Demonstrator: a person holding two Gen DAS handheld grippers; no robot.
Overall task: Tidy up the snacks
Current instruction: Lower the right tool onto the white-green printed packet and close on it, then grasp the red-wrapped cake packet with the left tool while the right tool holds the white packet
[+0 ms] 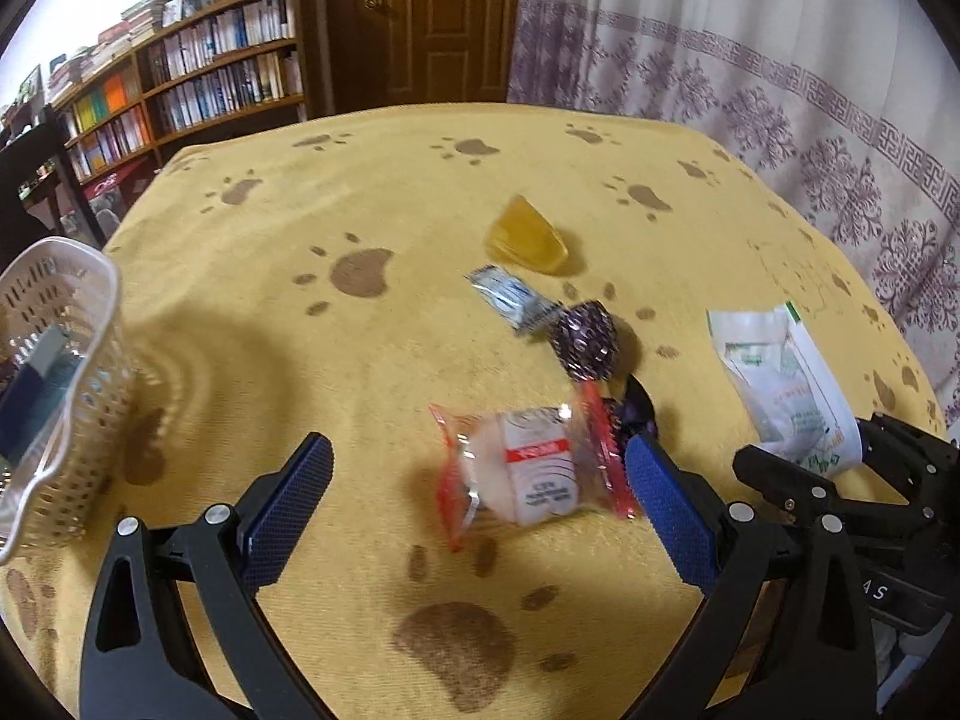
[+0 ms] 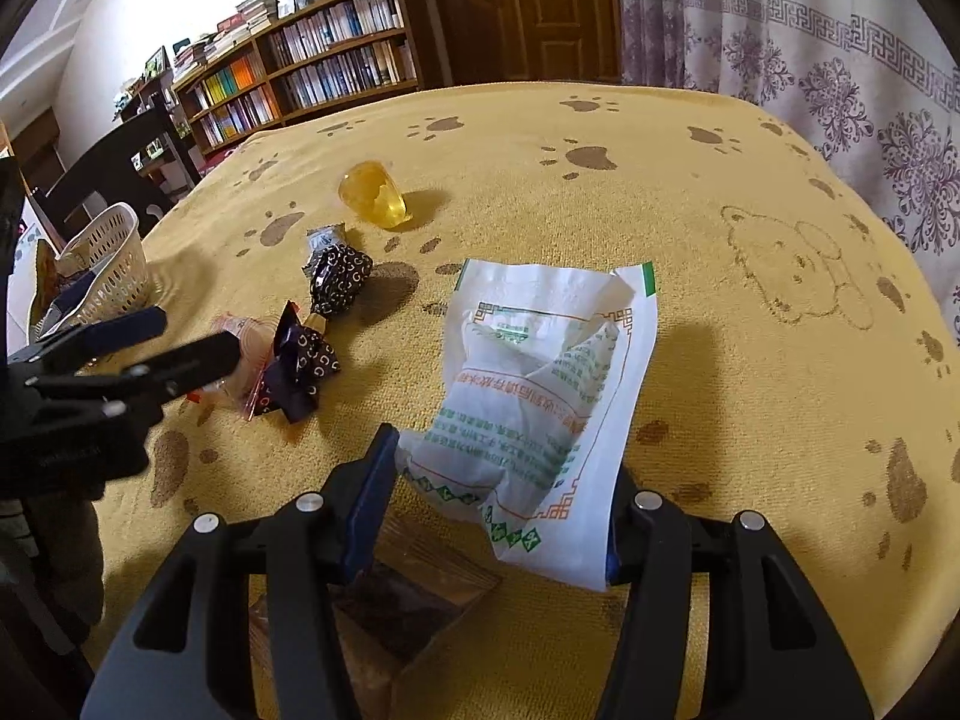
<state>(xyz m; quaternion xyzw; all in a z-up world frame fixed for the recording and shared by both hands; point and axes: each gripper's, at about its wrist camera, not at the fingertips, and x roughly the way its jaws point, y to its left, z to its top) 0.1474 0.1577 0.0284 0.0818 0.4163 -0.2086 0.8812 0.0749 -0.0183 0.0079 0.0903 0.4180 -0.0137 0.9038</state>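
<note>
Five loose snacks lie on the yellow paw-print cloth (image 1: 252,312) covering my bench, and I place them all against the white paper packet (image 2: 540,396) with green print. My right tool (image 2: 498,504) has its fingers set either side of that packet's near end, the left blue pad just touching its edge; the gap is about the packet's width, and I cannot tell whether it is gripping. Left of the packet sits the clear wrapper with red ends (image 1: 528,468), holding a pale cake. My left tool (image 1: 480,498) is wide open around it, its right pad (image 1: 666,504) touching the wrapper's red seam, its left pad well apart. Between that wrapper and the packet lies a dark twist-wrapped sweet (image 2: 327,312) with pale ring marks. Beyond the sweet is a small silver-blue sachet (image 1: 510,297), touching it, and beyond that an amber jelly cup (image 2: 377,195) on its side. Far left of the packet, at the bench edge, stands a white slotted plastic basket (image 1: 54,420) with some dark packets inside.
</note>
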